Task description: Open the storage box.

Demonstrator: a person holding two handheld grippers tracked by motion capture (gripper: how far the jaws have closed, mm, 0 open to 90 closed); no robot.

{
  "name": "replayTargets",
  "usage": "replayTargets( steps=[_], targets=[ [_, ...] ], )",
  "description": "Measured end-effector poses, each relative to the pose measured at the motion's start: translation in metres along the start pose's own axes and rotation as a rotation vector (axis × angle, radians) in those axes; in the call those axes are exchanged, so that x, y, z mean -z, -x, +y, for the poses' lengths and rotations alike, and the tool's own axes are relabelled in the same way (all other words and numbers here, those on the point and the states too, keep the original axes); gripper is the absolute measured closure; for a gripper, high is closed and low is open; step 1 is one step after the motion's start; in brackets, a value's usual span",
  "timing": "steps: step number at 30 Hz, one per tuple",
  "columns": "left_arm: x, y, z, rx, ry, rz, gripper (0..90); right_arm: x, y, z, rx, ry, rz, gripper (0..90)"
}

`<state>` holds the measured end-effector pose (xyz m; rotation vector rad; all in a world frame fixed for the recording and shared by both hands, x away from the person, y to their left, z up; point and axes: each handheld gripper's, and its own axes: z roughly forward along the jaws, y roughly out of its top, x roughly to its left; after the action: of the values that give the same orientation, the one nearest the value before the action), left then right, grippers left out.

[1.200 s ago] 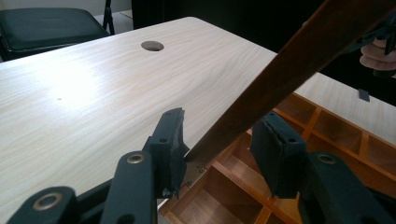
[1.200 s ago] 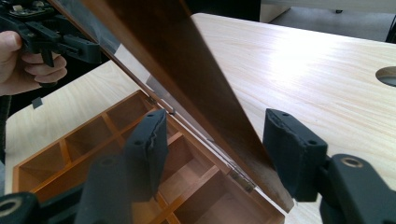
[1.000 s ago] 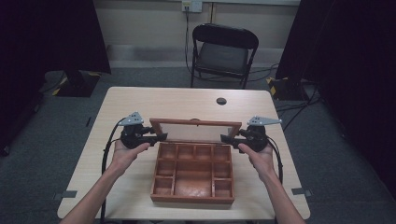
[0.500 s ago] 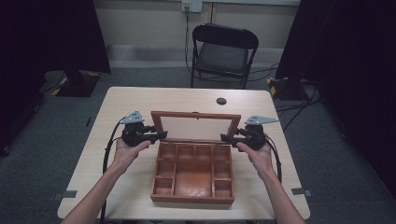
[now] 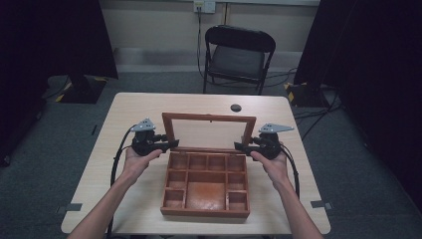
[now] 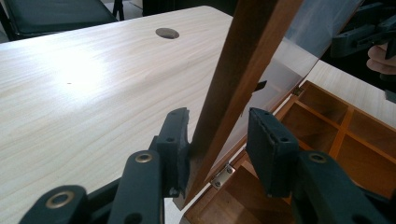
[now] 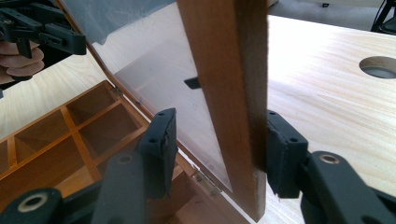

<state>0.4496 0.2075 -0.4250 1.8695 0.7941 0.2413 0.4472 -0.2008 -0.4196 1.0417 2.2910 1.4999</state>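
Nearest the camera sits the wooden compartment box (image 5: 205,184), open on the light wood table (image 5: 124,124), its dividers marking out small cells along the sides and back around one larger cell at the front. Both forearms come in from the bottom edge, one on each side of the box.

On to the grippers: the left gripper (image 5: 166,145) straddles the left side rail of the hinged lid (image 5: 208,132). In the left gripper view, one pad (image 6: 180,144) lies against the rail's outer face, while the other stands off from it with a gap showing, so this is a loose bracket, not a full pinch. The right gripper (image 5: 241,146) mirrors it on the lid's right rail; its jaws have just been closing, and in the right gripper view the table-side pad (image 7: 278,149) touches the wood while the box-side pad is apart from the clear pane.

The lid itself stands raised on its small metal hinges (image 6: 223,175) at the box's back edge, a wooden frame around a transparent panel.

Beyond it, a round cable hole (image 5: 236,107) marks the tabletop, and a black folding chair (image 5: 238,55) stands behind the table.
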Motion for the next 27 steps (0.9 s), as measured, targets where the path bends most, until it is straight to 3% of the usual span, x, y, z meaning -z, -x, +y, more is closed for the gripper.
replayTargets(
  steps=[21, 27],
  targets=[
    [-0.011, -0.006, -0.009, 0.017, -0.030, 0.027, 60.7, -0.012, 0.006, -0.004, -0.026, -0.024, -0.013, 49.0],
    [-0.013, -0.007, -0.008, 0.023, -0.027, 0.038, 61.3, -0.014, 0.011, -0.005, -0.049, -0.002, -0.012, 51.4]
  ],
)
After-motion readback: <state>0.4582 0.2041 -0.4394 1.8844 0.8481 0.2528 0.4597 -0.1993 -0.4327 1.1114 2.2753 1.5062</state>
